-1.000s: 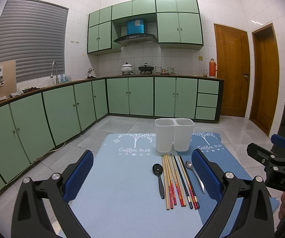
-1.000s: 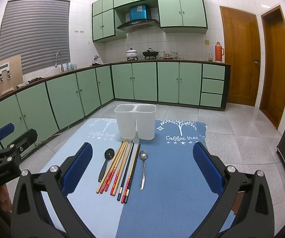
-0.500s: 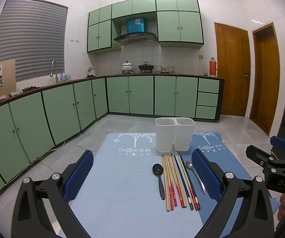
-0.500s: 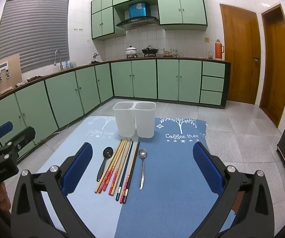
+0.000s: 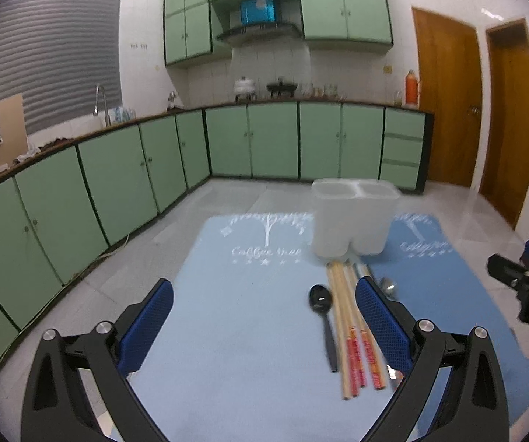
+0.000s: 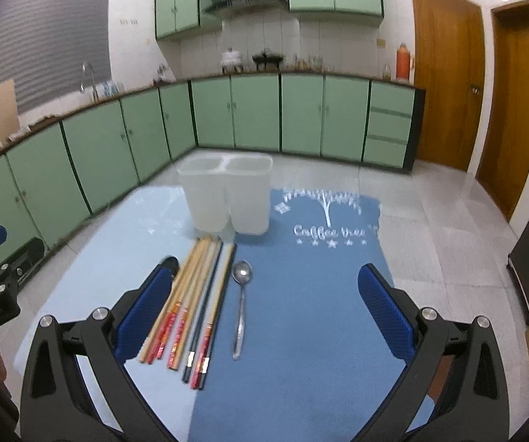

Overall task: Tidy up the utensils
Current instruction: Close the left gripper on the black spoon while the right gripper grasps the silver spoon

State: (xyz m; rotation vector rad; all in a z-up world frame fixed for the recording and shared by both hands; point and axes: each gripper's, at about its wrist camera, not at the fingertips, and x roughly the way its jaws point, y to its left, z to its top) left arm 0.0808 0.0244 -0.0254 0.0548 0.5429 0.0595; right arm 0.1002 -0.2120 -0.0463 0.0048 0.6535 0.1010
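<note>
While the black spoon (image 5: 322,300) shows fully leftward, its finger hides it rightward.

Black spoon (image 6: 170,262) mostly hidden behind right gripper's left pad (image 6: 143,311). Metal spoon (image 5: 388,286) and darker chopsticks largely covered by left gripper's right pad (image 5: 382,326). Both views motion-blurred; chopstick (image 6: 191,294) count uncertain. Inside of white two-part holder (image 6: 227,193) not visible. Countertop items too small to identify.
</note>
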